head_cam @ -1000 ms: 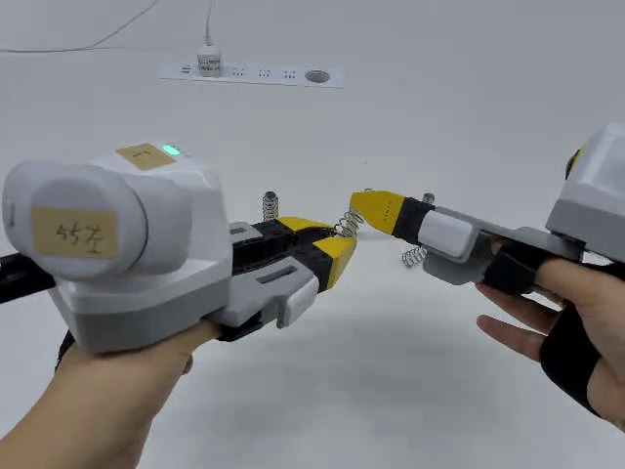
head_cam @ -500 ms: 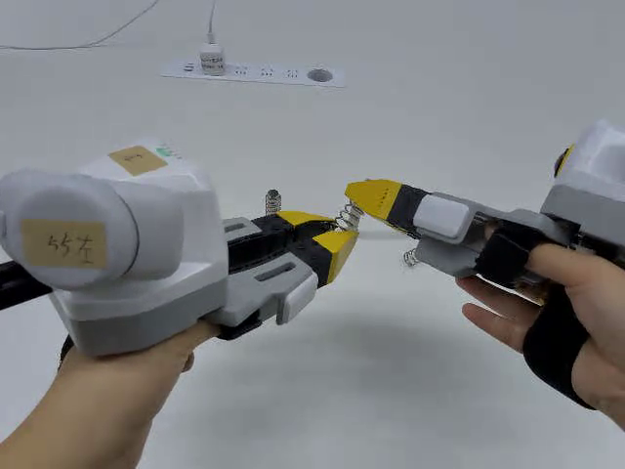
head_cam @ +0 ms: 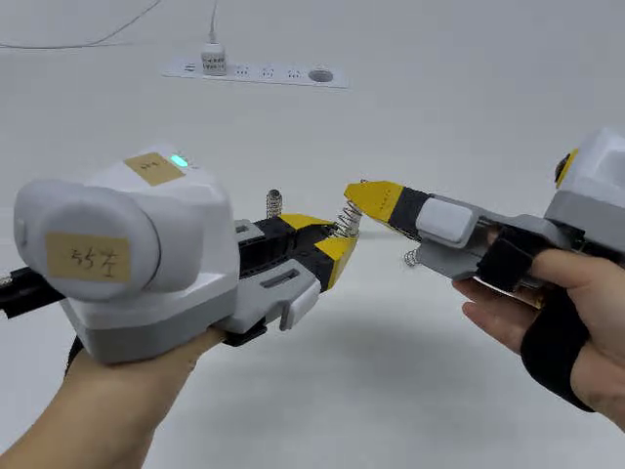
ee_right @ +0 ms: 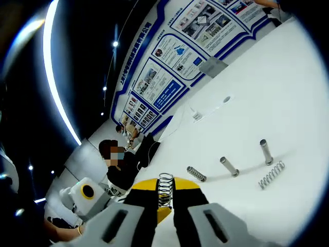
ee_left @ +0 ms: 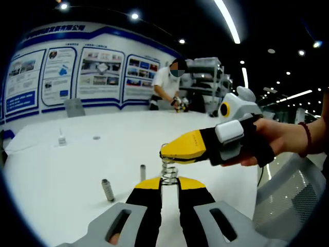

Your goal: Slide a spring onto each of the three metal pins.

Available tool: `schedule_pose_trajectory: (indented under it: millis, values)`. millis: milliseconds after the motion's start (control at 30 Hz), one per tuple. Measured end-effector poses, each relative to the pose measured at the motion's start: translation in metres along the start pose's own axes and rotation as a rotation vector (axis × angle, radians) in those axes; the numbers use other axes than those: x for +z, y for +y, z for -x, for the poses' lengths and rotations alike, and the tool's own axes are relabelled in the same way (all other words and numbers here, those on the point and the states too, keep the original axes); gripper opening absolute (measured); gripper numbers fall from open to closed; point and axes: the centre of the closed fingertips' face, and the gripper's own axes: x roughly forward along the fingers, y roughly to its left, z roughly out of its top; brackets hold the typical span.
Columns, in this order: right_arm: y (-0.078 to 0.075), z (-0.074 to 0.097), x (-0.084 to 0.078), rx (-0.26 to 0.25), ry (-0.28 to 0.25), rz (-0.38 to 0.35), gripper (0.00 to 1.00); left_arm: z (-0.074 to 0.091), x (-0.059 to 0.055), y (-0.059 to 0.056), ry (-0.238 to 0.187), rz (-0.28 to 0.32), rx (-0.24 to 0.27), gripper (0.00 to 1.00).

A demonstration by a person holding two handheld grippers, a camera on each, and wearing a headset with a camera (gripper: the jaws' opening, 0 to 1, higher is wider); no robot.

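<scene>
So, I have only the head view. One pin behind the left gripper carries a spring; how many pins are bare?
Observer: Two. In the right gripper view the middle pin and the end pin are bare; the sprung pin is beside them.
Operator: Is the right gripper really gripping the held spring?
Observer: It seems so: its own view shows that spring in the gap between its fingers.
Operator: And the left gripper?
Observer: Its view shows the spring's lower end between its own fingers.

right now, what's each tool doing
left tool: closed on the lower end of the spring
right tool: closed on the same spring's other end
</scene>
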Motion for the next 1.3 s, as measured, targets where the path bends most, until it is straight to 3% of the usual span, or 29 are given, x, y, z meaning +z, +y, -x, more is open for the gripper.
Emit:
schedule_pose_trajectory:
  millis: [100,367,567,700,933,1300]
  values:
    - [0.001,-0.001,0.004,-0.004,-0.009,0.038,0.11,-0.001,-0.005,0.0,0.029,-0.04,0.01,0.15]
    - [-0.002,-0.002,0.017,-0.015,-0.038,0.096,0.11,-0.003,-0.011,0.0,0.057,-0.064,0.013,0.23]
    - [-0.013,-0.008,0.025,-0.069,-0.02,0.193,0.11,-0.004,-0.016,-0.002,0.069,-0.049,0.006,0.28]
    - [-0.022,-0.013,0.03,-0.118,-0.001,0.301,0.11,-0.005,-0.019,-0.002,0.084,-0.045,0.004,0.31]
    - [-0.033,-0.023,0.039,-0.142,0.0,0.383,0.11,-0.009,-0.03,-0.007,0.117,-0.053,-0.003,0.36]
    - [-0.051,-0.039,0.045,-0.176,0.006,0.462,0.11,-0.008,-0.033,-0.006,0.131,-0.049,0.0,0.44]
